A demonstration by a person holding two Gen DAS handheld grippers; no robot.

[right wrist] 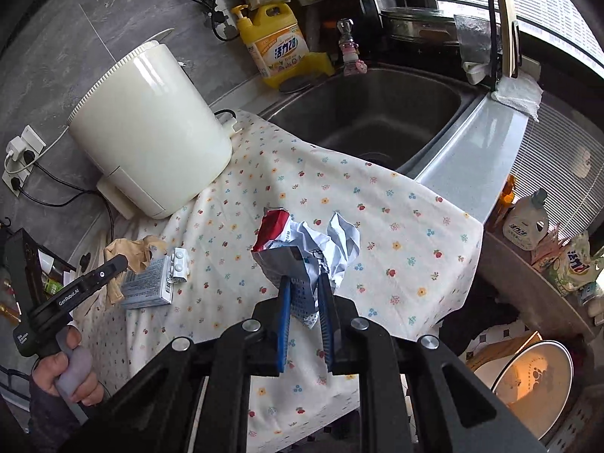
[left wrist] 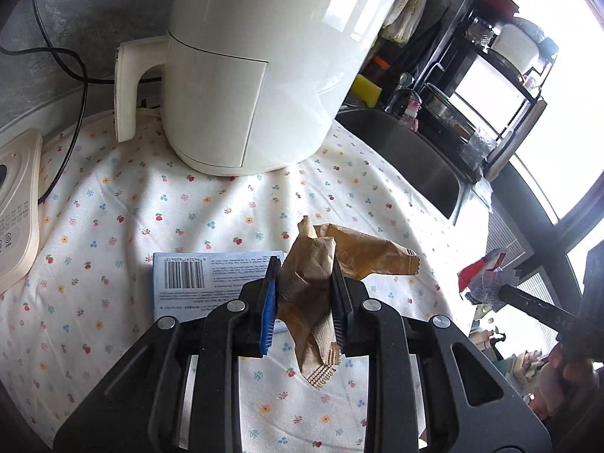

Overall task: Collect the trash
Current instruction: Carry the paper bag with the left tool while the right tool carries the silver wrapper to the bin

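A crumpled brown paper wrapper [left wrist: 362, 253] hangs above the floral cloth [left wrist: 113, 207], and my left gripper [left wrist: 305, 270] is shut on it. In the right wrist view the same wrapper [right wrist: 132, 251] shows at the left gripper's tip [right wrist: 115, 264], with a person's hand on its handle. My right gripper [right wrist: 304, 281] is shut on a crumpled white, red and grey wrapper [right wrist: 313, 238], lifted over the cloth [right wrist: 396, 226]. That wrapper [left wrist: 479, 271] also shows at the right edge of the left wrist view. A pale blue medicine box [left wrist: 211, 275] lies on the cloth under the left gripper.
A cream air fryer [left wrist: 264, 56] stands at the back of the cloth. The steel sink [right wrist: 370, 113] lies beyond the cloth, with a yellow detergent bottle [right wrist: 277, 45] behind it. A white blister pack [right wrist: 180, 264] rests on the box. A round white-rimmed container [right wrist: 532, 377] stands low at right.
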